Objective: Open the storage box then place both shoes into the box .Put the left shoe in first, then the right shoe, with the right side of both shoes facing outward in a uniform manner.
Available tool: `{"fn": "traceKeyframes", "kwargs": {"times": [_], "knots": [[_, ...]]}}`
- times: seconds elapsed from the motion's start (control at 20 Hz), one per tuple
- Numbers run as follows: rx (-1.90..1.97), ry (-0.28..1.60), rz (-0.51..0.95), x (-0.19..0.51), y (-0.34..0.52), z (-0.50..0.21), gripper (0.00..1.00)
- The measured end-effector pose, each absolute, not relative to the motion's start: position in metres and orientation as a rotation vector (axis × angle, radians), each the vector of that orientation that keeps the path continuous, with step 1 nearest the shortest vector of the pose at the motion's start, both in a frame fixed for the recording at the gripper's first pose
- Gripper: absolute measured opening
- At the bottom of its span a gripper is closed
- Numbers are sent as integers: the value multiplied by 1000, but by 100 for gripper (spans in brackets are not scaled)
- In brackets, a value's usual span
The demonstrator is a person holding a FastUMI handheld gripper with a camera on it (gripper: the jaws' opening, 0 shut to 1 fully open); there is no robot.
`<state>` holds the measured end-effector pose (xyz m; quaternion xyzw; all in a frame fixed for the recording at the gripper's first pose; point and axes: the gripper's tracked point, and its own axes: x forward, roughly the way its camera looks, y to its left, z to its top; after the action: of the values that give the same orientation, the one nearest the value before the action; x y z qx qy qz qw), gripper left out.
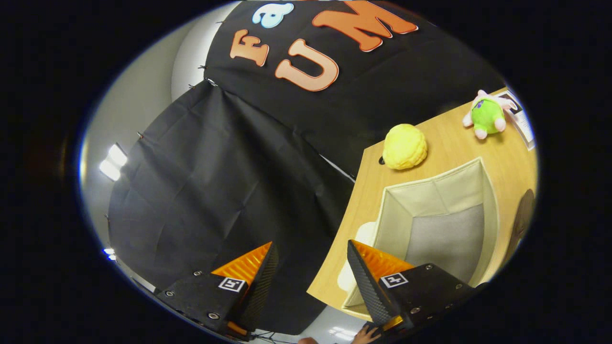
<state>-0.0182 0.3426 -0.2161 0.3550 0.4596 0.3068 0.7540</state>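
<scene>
Tilting hard over, the gripper (311, 267) holds its jaws wide apart with nothing between them, and the storage box (442, 215) lies off to the side of one finger, its open mouth and pale lining facing the camera on the wooden bench (459, 143). Beyond the box sit a yellow plush (404, 146) and a green plush toy (486, 116). I can make out no shoe for certain; a small printed card (523, 119) near the green toy is too blurred to read.

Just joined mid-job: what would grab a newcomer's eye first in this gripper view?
The open beige storage box on the wooden table, just beyond one finger, empty inside as far as visible. Behind it sit a yellow plush ball and, farther back, a green plush toy. The gripper is open, holding nothing, fingers spread before the black cloth wall.
</scene>
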Motion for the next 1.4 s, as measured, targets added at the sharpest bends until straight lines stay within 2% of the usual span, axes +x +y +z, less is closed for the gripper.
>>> {"fn": "traceKeyframes", "kwargs": {"times": [0.25, 0.85, 1.4], "knots": [[619, 962, 546, -12, 271, -236, 96], [327, 1006, 303, -48, 101, -314, 96], [228, 1111, 155, -82, 32, -405, 84]]}}
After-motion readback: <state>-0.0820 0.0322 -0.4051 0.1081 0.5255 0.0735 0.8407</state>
